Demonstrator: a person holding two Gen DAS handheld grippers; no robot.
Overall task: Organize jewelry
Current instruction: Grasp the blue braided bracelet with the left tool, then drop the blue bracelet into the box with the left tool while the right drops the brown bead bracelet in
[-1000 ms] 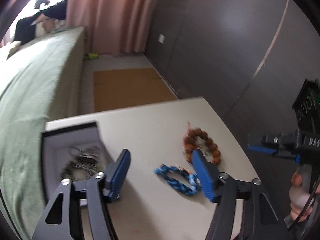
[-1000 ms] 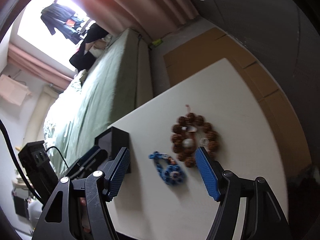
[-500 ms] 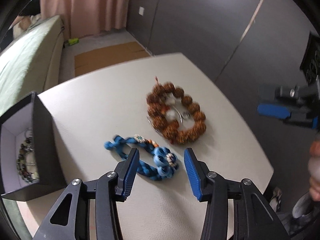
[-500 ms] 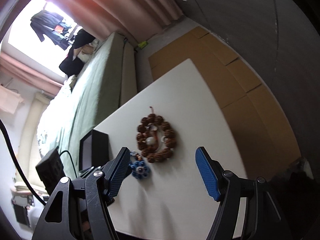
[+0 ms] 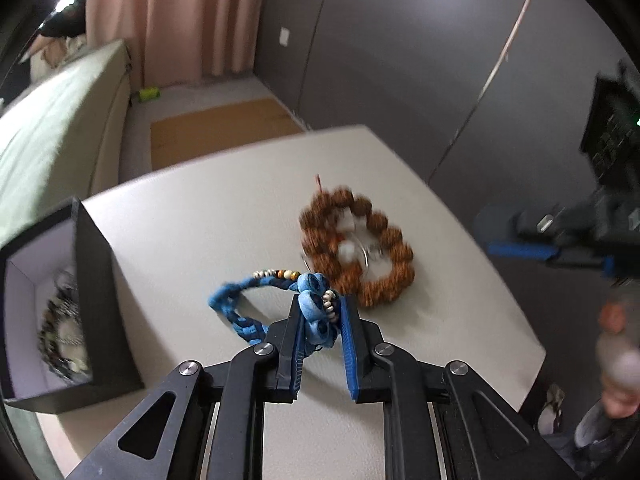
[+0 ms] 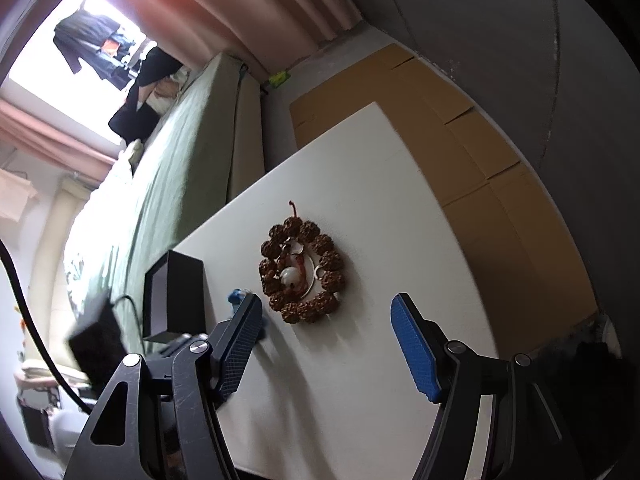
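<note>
I see my left gripper (image 5: 320,312) closing, its ribbed blue pads around the knotted end of the blue braided bracelet (image 5: 256,300), which lies on the smooth white table (image 5: 208,216). Just beside it sits the knobbly brown seed-bead bracelet (image 6: 302,270). The black box (image 5: 94,292), white-lined, stands at the table's left edge. My right gripper (image 6: 326,344) hangs wide and empty over bare tabletop.

No text, label, brand name, number or sign can be read in either wrist view. The black device (image 5: 612,136) at the right edge of the left wrist view carries a small green light and faint markings, too blurred to make out.
</note>
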